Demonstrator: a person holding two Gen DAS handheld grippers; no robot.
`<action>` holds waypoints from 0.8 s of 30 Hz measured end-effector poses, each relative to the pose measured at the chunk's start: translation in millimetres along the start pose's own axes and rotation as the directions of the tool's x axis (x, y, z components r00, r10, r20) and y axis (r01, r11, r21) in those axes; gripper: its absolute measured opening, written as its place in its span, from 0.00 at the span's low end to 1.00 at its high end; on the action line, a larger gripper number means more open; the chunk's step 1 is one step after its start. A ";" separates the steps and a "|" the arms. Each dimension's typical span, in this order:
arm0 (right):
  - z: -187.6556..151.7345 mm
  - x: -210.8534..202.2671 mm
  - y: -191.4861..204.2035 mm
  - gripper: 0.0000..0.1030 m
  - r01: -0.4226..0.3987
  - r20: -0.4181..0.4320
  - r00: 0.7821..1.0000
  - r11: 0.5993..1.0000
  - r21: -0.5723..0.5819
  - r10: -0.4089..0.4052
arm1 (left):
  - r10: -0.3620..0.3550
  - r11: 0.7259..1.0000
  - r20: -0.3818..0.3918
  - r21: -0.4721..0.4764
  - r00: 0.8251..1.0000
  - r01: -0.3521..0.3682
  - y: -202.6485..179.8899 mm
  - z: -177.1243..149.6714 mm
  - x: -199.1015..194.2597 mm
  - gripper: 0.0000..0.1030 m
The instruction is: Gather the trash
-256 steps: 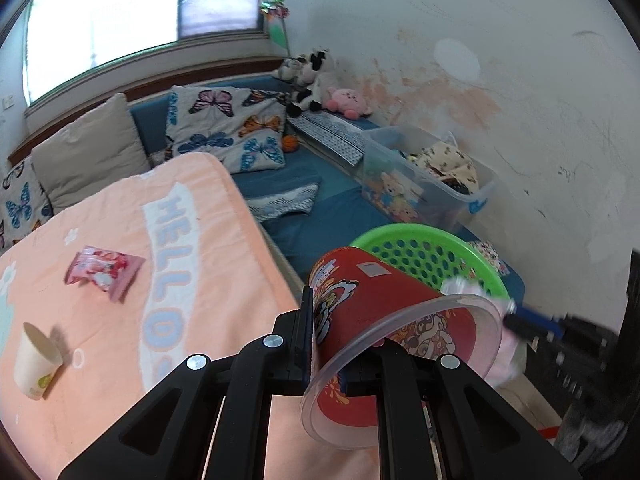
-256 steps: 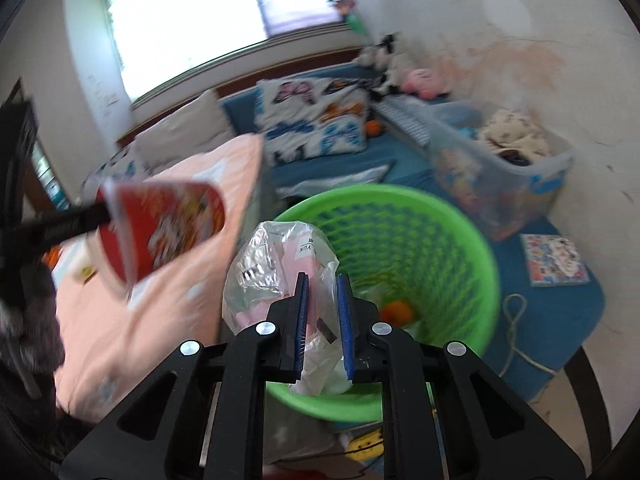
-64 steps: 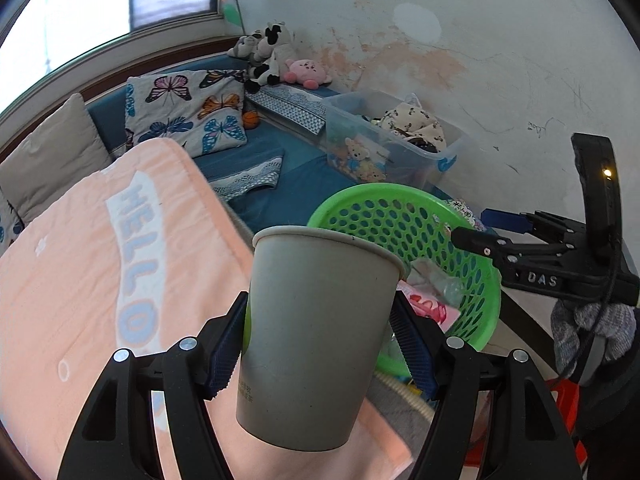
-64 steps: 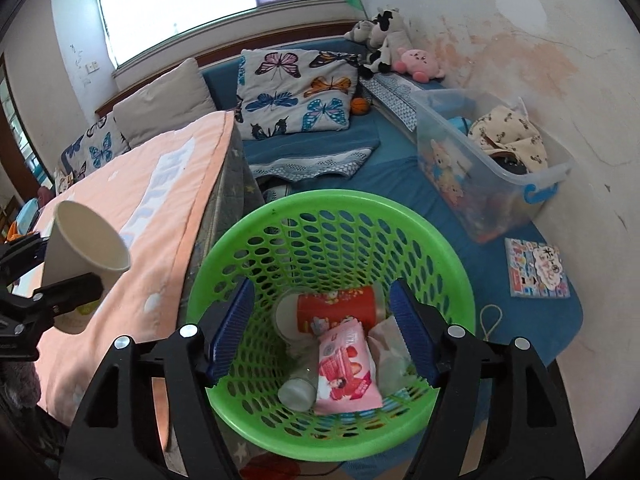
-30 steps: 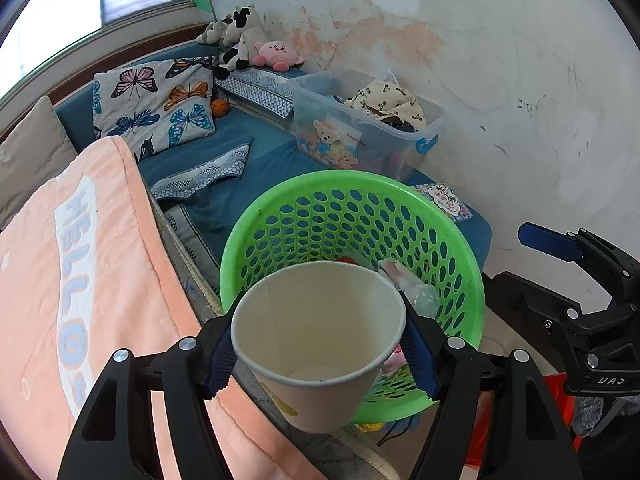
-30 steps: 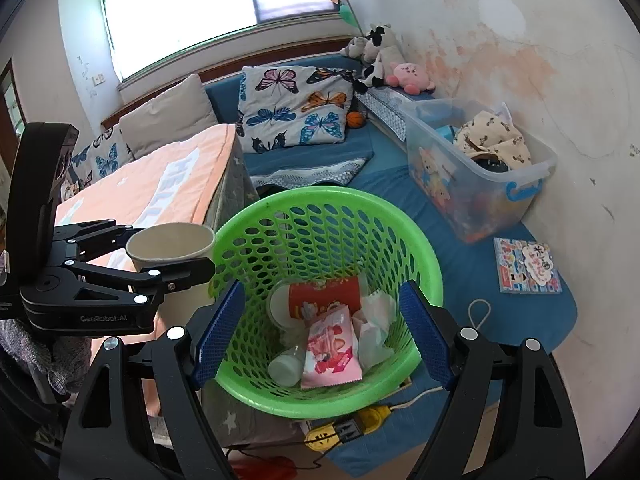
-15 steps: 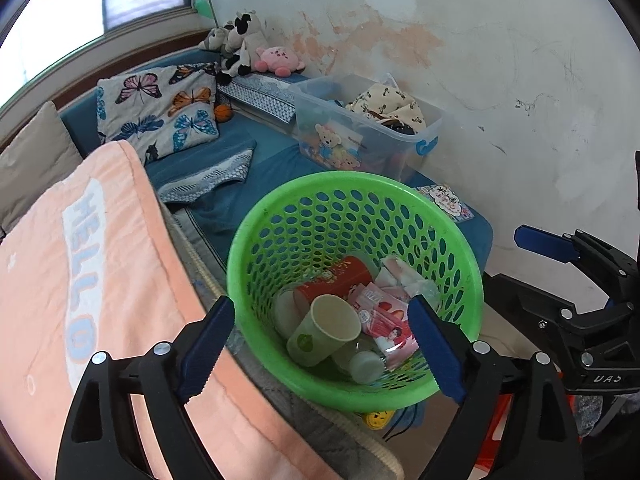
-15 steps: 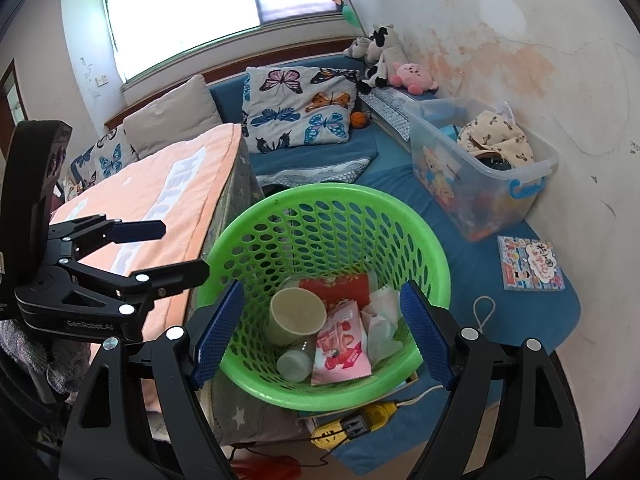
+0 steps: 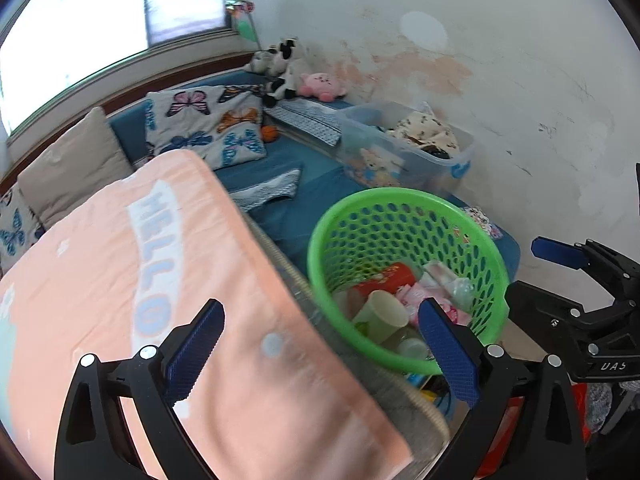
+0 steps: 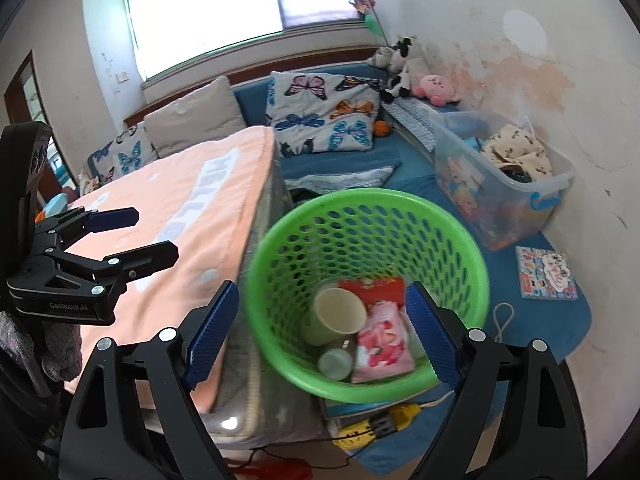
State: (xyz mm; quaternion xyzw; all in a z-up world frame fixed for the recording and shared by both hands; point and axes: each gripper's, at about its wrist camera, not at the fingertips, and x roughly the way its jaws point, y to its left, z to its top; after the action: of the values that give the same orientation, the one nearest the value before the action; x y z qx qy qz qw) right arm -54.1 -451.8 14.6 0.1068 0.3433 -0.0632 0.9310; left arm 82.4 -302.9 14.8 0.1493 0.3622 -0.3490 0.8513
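A green perforated basket [image 10: 460, 232] stands on the floor beside the table; it also shows in the left wrist view [image 9: 320, 236]. Inside lie a paper cup [image 10: 338, 314], a red cup [image 10: 372, 290], a pink snack packet [image 10: 384, 346] and a small clear bottle [image 10: 335, 363]. My left gripper [image 9: 320, 348] is open and empty over the table's edge, left of the basket. My right gripper [image 10: 320, 334] is open and empty just above the basket's near side. The left gripper also shows in the right wrist view [image 10: 136, 236].
A table under a peach "HELLO" cloth [image 9: 120, 280] lies to the left. A blue mat [image 10: 540, 320] holds a clear storage bin [image 10: 500, 200], a picture book [image 10: 546, 274] and cushions. A yellow power strip [image 10: 380, 420] lies below the basket. A white wall is on the right.
The left gripper let the paper cup drop into the basket, then drew back to the left over the table. The right gripper stayed open and barely moved.
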 end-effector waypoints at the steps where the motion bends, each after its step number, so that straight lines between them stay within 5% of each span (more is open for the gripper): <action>1: -0.2 -0.6 5.2 0.83 -0.006 0.002 1.000 1.000 -0.004 0.006 | 0.009 1.000 0.003 -0.008 1.000 -0.009 4.6 -2.8 -3.7 0.92; 24: -6.8 5.2 100.3 0.92 -0.040 0.003 0.999 0.993 -0.113 0.041 | 0.168 0.971 0.067 -0.181 0.983 -0.154 88.5 -60.5 -81.2 0.93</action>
State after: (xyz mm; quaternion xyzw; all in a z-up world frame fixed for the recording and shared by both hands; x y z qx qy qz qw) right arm -35.3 -353.1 21.8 0.0608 0.3418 -0.0250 0.9375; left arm 73.4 -169.8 31.5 0.0885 0.3429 -0.2513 0.9008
